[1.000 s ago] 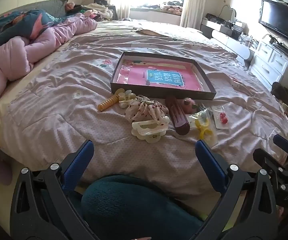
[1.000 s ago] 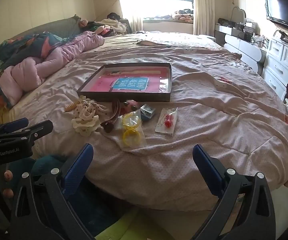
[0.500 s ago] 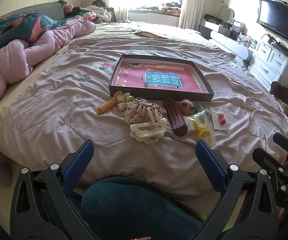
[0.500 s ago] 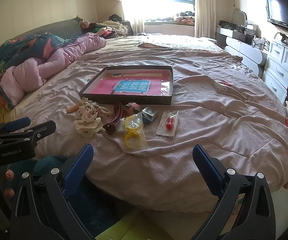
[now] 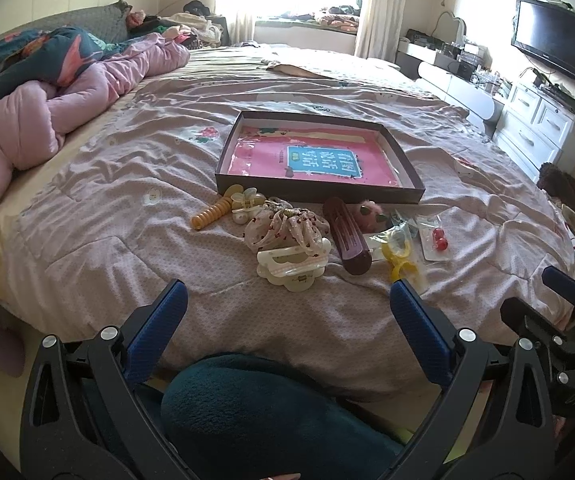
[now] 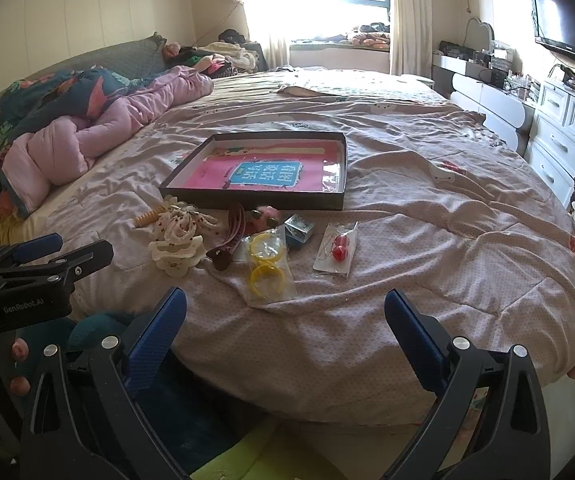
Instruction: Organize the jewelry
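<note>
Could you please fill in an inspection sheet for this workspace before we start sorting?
Surface: bedspread, rumpled.
Job's things: open tray holds only a pink sheet; scrunchie, white clip, maroon case, yellow rings bag, red beads packet lie in front of it.
Clutter: pink quilt.
Grippers: left tongs and right tongs open, empty.
Cables: nothing seen.
Surroundings: television, white drawers.
</note>
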A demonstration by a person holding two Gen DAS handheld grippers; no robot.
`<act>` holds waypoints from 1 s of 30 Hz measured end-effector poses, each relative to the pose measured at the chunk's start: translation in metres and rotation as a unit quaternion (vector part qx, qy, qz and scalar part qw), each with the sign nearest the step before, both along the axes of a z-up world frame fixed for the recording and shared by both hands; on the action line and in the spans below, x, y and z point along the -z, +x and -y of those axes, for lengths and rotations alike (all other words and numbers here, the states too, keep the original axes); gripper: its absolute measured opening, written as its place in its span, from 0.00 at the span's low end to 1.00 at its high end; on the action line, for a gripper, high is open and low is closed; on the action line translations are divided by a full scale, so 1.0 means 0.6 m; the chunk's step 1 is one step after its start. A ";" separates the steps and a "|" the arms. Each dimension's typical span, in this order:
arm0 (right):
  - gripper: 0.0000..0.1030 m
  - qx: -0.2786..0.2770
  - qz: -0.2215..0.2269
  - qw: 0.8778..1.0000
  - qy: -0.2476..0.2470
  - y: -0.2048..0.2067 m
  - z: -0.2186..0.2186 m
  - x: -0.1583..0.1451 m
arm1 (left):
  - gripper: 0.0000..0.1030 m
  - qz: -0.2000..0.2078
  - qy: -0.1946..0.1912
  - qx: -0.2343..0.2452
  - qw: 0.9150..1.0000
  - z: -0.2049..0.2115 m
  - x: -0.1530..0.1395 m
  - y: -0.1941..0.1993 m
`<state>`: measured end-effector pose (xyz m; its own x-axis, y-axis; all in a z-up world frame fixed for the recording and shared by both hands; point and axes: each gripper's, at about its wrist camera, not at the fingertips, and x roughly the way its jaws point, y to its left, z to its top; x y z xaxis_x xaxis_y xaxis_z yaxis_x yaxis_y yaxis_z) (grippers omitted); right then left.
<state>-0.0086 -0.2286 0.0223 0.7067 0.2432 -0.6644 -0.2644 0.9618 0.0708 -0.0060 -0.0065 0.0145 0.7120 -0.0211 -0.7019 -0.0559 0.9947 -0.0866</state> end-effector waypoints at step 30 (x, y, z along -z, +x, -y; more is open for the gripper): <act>0.94 -0.011 0.008 1.000 -0.007 0.012 -0.008 -0.007 | 0.90 -0.002 0.001 -0.004 1.000 -0.005 -0.003 0.009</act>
<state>-0.0016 -0.2239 0.0267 0.7117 0.2493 -0.6568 -0.2870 0.9565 0.0521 -0.0006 -0.0035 0.0166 0.7089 -0.0142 -0.7052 -0.0638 0.9944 -0.0842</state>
